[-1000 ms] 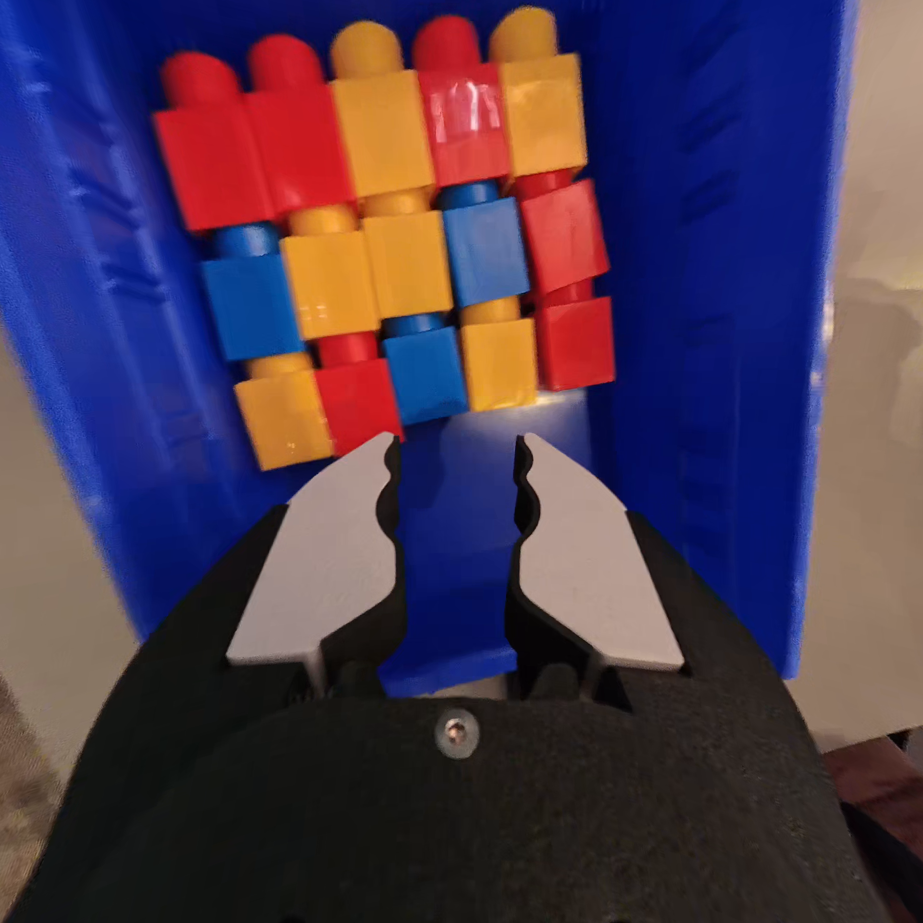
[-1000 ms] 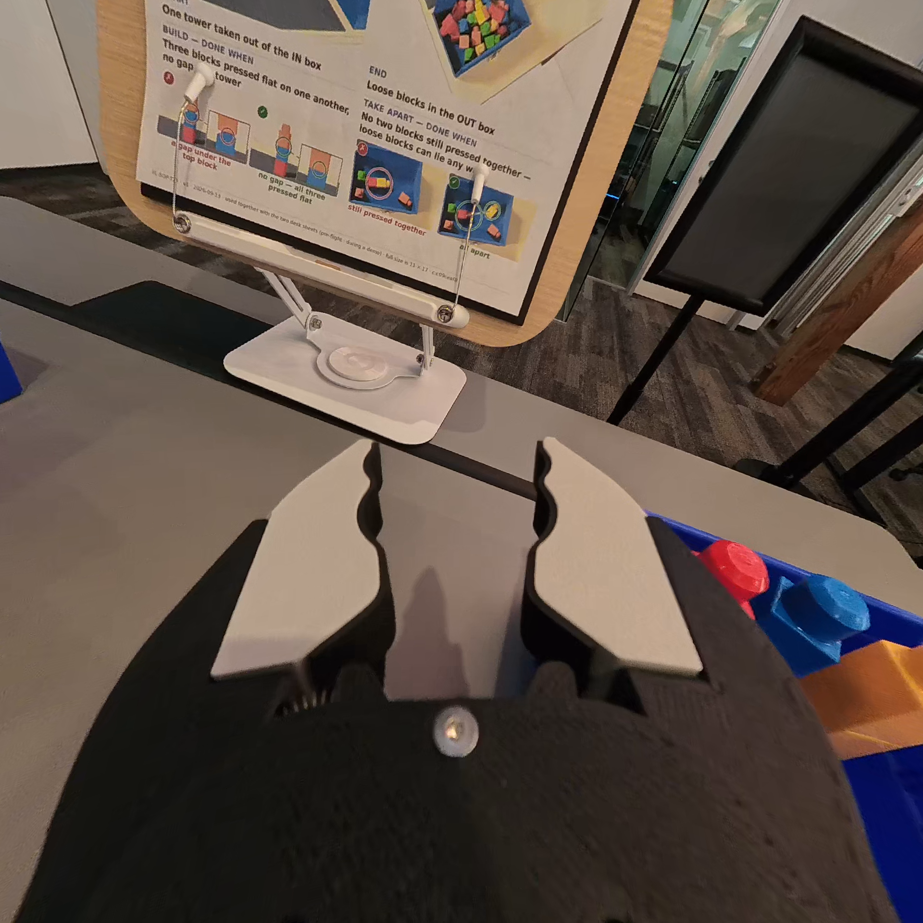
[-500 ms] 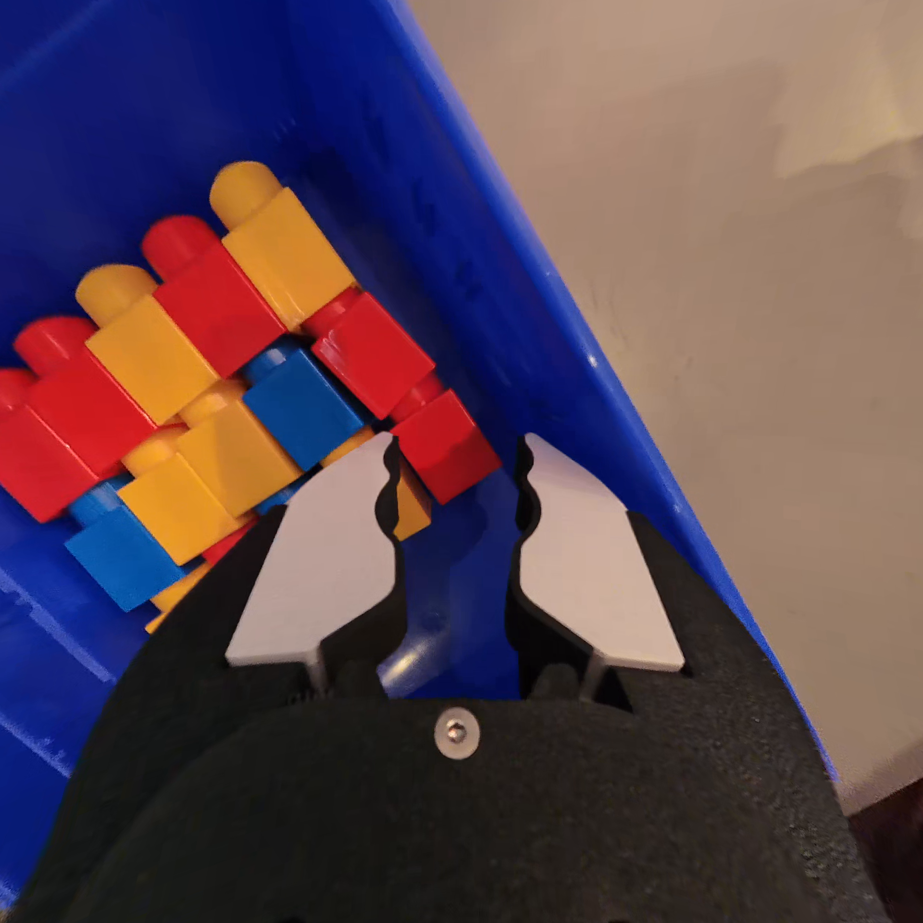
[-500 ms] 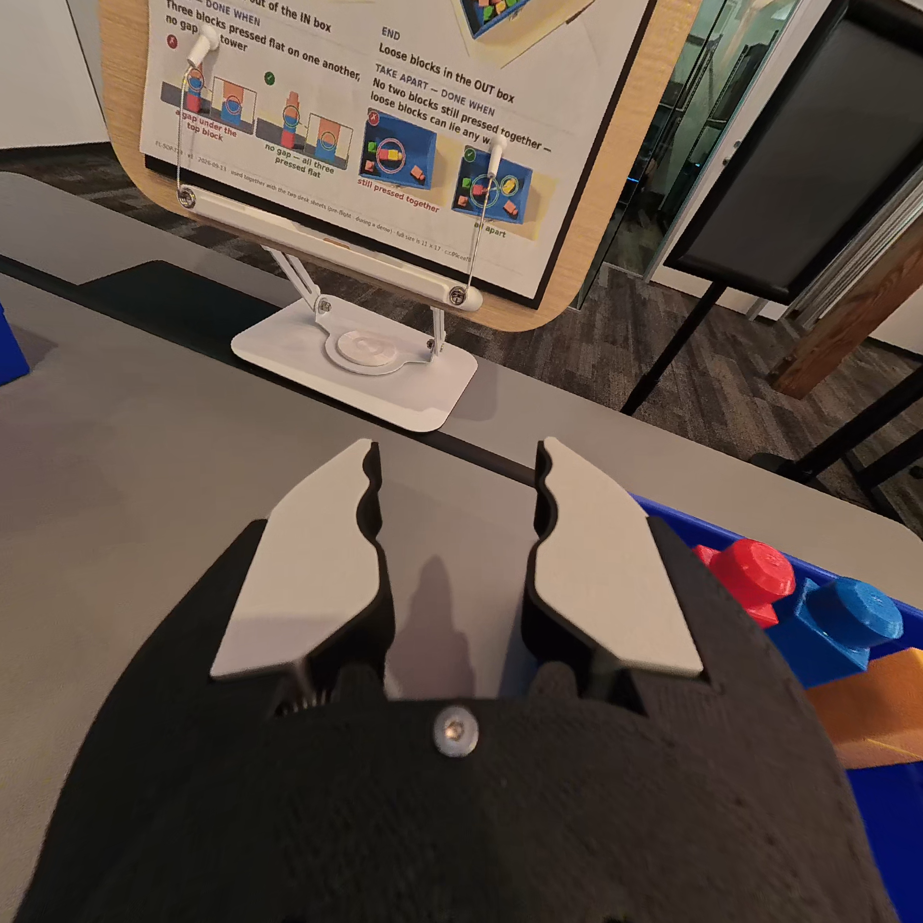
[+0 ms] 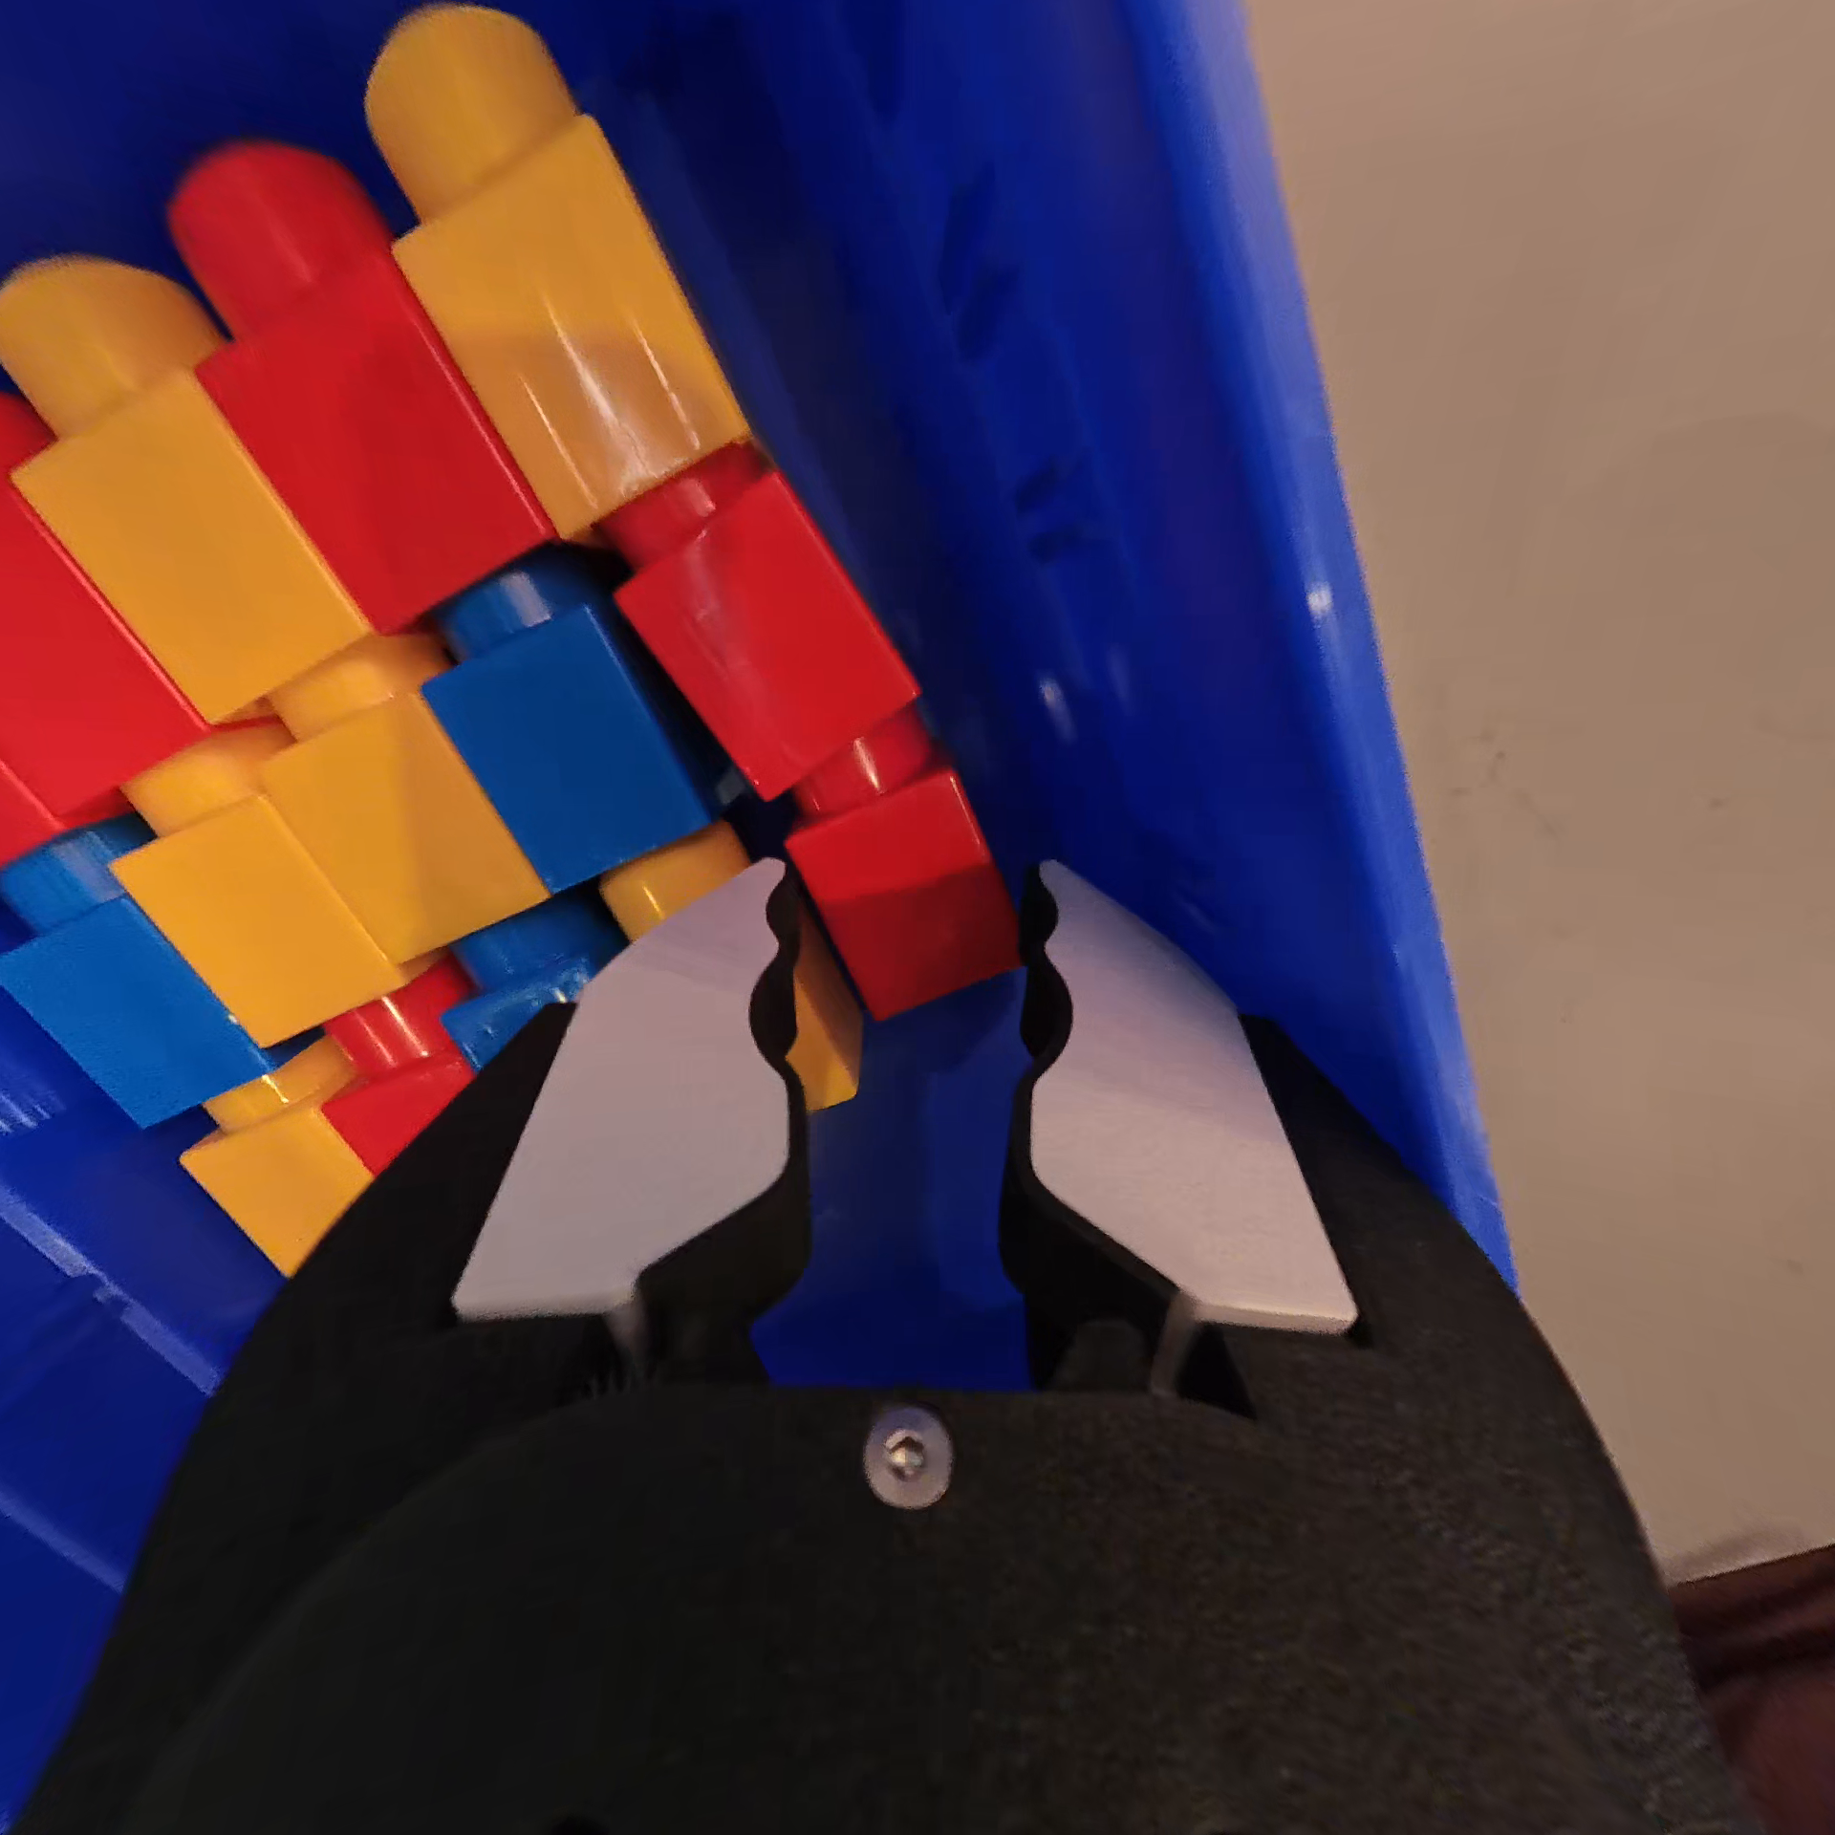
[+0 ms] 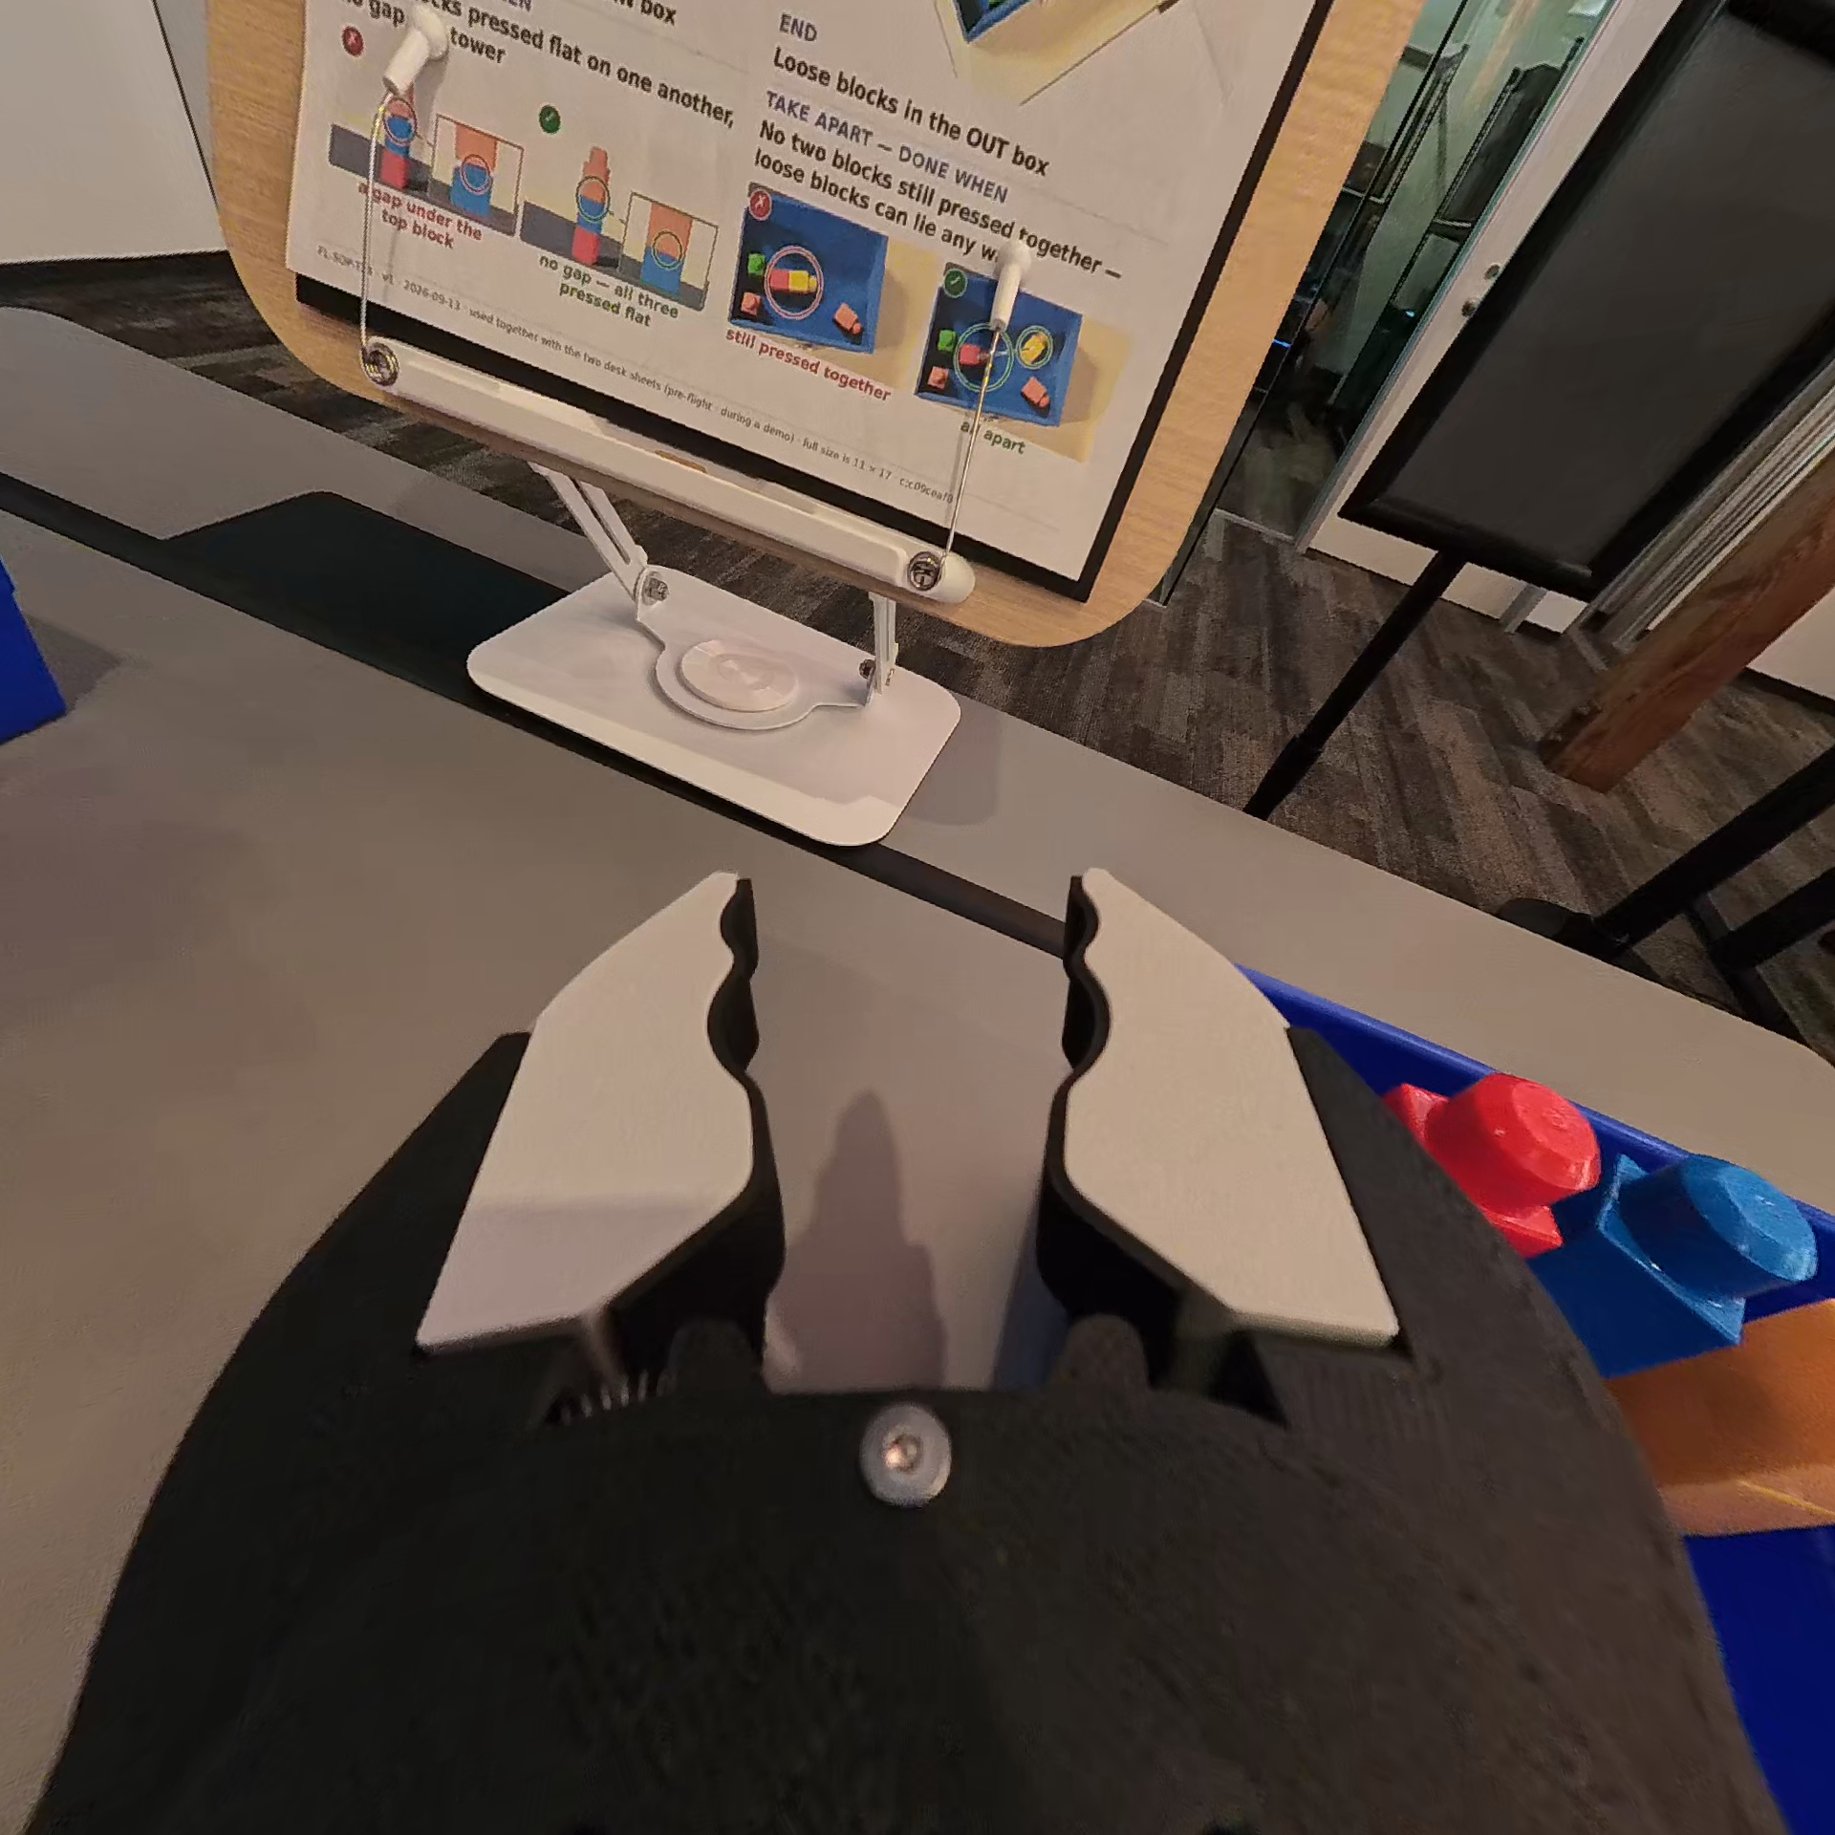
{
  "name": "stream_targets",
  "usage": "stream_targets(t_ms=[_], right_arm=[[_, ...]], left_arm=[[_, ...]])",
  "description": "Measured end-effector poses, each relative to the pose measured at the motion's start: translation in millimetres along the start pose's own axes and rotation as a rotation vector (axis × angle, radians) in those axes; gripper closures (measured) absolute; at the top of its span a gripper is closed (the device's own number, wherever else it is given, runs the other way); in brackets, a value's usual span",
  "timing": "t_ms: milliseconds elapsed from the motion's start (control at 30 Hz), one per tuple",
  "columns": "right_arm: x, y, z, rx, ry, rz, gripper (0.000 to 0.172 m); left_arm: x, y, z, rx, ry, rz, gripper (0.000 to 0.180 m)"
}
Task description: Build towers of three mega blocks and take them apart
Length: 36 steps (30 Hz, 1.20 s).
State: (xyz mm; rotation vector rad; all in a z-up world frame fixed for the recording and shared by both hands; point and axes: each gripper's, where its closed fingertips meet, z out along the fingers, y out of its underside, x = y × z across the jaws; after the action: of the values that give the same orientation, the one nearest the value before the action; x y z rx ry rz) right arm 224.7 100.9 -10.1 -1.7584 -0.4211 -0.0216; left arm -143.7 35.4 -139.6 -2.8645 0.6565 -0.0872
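Inside the big blue plastic bin point(image 5: 1142, 496) lie five towers of shiny, smooth plastic mega blocks, side by side. The tower nearest the bin's right wall has a yellow block on top, then two red ones; call it the yellow-and-red tower point(image 5: 755, 635). Its long side points up and to the left, away from the left hand-held gripper point(image 5: 906, 894). Its bottom red block point(image 5: 894, 894) sits right between the two grey fingers point(image 5: 645, 1072), which are open. I can see a thin gap on the left side, so I think nothing is held yet. I judge the fingers need to close across this square end. The right hand-held gripper point(image 6: 909, 894) is open and empty over the flat grey bench point(image 6: 298, 943), far from that tower, so the left one is nearer. Beside the right one, a second blue bin point(image 6: 1321, 1023) holds a red block point(image 6: 1509, 1142) and a blue block point(image 6: 1708, 1231) with round knobs.
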Motion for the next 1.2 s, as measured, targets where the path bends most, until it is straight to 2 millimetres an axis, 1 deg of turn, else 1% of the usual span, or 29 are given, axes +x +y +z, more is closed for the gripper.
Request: stream_targets(t_ms=[33,267,367,500,633,767,833,867,900,933,967,1000,1033,1067,1100,1133,1167,1200], right_arm=[[-1,1,1,-0.003,-0.002,-0.003,0.111],[-5,3,2,-0.011,-0.012,-0.025,0.111],[-5,0,0,0.000,-0.013,-0.021,0.111],[-4,0,0,0.003,-0.016,-0.014,0.111],[-5,2,1,-0.003,-0.022,-0.013,0.111],[-6,2,2,-0.005,-0.025,-0.019,0.111],[-8,2,2,-0.003,-0.036,-0.020,0.111],[-10,1,2,0.000,-0.047,-0.022,0.111],[-15,-1,1,0.011,-0.074,-0.020,0.111],[-24,-7,-1,0.036,-0.128,-0.013,0.111],[-38,-14,-5,0.069,-0.212,0.002,0.111],[-56,-23,-12,0.101,-0.324,0.026,0.112],[-77,-32,-23,0.136,-0.469,0.064,0.113],[-100,-44,-38,0.177,-0.639,0.121,0.113],[-120,-57,-58,0.217,-0.815,0.192,0.114],[-134,-70,-79,0.251,-0.978,0.264,0.114],[-143,-80,-97,0.279,-1.111,0.330,0.116],[-148,-88,-110,0.292,-1.197,0.382,0.117]], left_arm=[[0,0,0,-0.002,-0.001,-0.006,0.138],[1,0,0,-0.003,0.019,-0.028,0.140],[3,-2,-9,0.025,0.033,-0.027,0.141],[5,-6,-27,0.088,0.029,-0.019,0.143],[-1,-7,-49,0.154,0.001,-0.027,0.143],[-2,-9,-80,0.264,0.003,-0.039,0.143],[4,-12,-101,0.344,0.019,-0.022,0.143],[13,-14,-114,0.392,0.047,-0.005,0.143],[26,-19,-127,0.454,0.087,0.031,0.143],[44,-25,-142,0.524,0.132,0.085,0.143],[63,-31,-155,0.587,0.177,0.143,0.143],[83,-36,-166,0.639,0.226,0.204,0.143],[106,-39,-174,0.677,0.280,0.277,0.144],[127,-41,-180,0.704,0.336,0.349,0.144],[147,-42,-184,0.724,0.387,0.411,0.144],[165,-43,-186,0.739,0.435,0.470,0.144],[180,-42,-187,0.744,0.483,0.515,0.144],[193,-39,-188,0.738,0.532,0.553,0.144]])
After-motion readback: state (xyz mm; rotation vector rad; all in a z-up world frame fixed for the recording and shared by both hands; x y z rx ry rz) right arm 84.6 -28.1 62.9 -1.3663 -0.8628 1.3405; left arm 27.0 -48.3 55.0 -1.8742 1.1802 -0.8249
